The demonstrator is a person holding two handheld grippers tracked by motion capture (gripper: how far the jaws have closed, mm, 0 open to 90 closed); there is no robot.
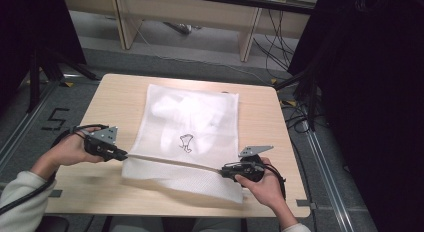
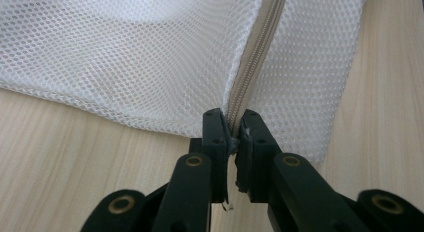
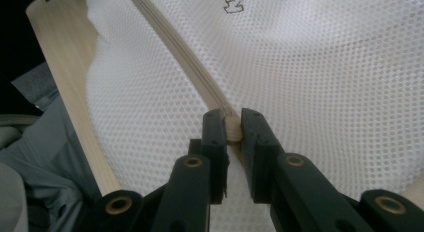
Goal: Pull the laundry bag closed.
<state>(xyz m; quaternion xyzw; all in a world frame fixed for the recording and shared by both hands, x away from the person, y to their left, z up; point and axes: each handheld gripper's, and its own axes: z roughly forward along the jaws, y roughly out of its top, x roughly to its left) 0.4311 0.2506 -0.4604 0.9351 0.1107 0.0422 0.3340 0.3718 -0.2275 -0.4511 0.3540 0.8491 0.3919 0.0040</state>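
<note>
White mesh bag (image 1: pixel 192 117), small black print; beige zipper (image 1: pixel 170 161) taut, pinched by left gripper (image 1: pixel 121 155) and right gripper (image 1: pixel 223 170).

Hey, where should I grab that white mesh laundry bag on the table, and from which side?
Grip the white mesh laundry bag by its beige zipper strip, at the two ends, coming in level from the left and right edges. The strip is a stiffer raised band across the limp mesh, so jaws can pinch it. The left gripper and right gripper are shut on it exactly so.
</note>
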